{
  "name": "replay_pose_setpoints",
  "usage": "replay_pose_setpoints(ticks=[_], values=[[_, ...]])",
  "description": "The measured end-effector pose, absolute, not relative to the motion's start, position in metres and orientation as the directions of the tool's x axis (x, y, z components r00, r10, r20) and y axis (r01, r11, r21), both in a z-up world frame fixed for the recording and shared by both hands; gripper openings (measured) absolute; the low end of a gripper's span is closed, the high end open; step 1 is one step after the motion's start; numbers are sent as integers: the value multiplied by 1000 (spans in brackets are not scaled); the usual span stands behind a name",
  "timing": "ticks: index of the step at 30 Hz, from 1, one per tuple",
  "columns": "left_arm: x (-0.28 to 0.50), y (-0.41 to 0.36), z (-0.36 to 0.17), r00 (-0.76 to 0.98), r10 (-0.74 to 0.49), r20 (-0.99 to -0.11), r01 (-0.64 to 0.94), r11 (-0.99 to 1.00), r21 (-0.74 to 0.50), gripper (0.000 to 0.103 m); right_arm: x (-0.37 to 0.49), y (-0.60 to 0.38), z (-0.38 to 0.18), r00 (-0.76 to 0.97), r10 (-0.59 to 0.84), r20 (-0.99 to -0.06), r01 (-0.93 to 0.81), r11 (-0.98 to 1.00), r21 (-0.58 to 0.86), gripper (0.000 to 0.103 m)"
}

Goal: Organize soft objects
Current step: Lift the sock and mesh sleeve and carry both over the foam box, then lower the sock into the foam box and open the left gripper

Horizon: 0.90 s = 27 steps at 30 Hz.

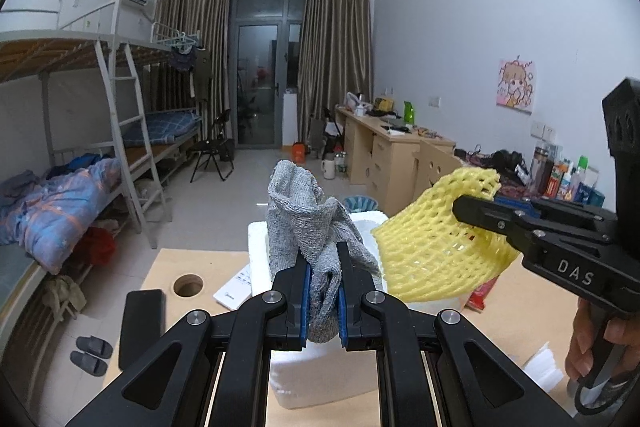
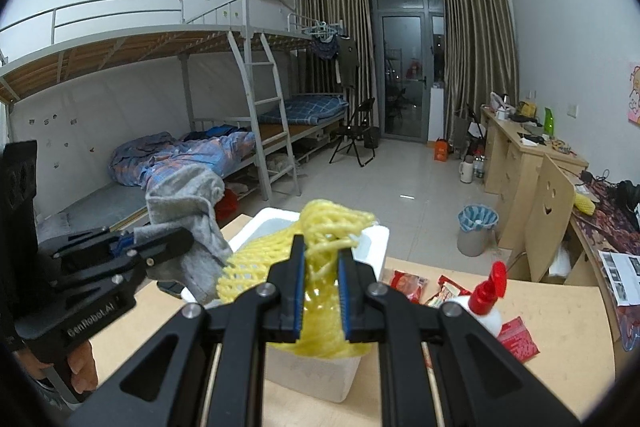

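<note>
My left gripper [image 1: 323, 269] is shut on a grey knitted sock [image 1: 308, 219] and holds it above a white foam box [image 1: 260, 247]. The sock stands up between the blue pads. My right gripper [image 2: 322, 259] is shut on a yellow foam fruit net [image 2: 320, 227] and holds it over the same foam box [image 2: 376, 239]. In the left wrist view the right gripper [image 1: 480, 211] comes in from the right with the yellow net [image 1: 432, 251]. In the right wrist view the left gripper [image 2: 172, 241] holds the sock [image 2: 188, 207] at the left.
The box sits on a wooden table [image 1: 192, 259] with a round hole [image 1: 187, 285], a black phone [image 1: 142, 323] and a white remote [image 1: 234, 291]. Red snack packets [image 2: 408, 285] and a white bottle with a red pump [image 2: 486, 297] lie right of the box. A bin [image 2: 476, 231] stands on the floor.
</note>
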<state>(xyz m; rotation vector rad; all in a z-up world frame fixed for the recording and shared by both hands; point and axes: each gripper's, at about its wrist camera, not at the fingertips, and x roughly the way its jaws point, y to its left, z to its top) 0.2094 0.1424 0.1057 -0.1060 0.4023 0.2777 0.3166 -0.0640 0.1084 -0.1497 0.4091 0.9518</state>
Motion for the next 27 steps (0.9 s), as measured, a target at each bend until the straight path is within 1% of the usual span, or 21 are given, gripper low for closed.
replay_pose_setpoints(ticks=[10,15,20,23,27], values=[[250,150,98,881,228,-416,-266,963,-36,11,340,-56,99,520,744,-419,-799,598,71,17],[268,153,89,871,221,-438,-257,966,-24,11,348,-55,95,530,725,-439,-784,616,71,17],[272,153,87,880,193,-435,-230,973,-34,11,348,-62,101,554,712,-431,-765,639,73,17],[277,151,83,882,153,-445,-195,979,-50,11,350,-66,104,567,703,-430,-752,654,78,17],[285,150,77,876,140,-462,-183,982,-49,11,349,-65,106,570,703,-425,-752,655,74,17]])
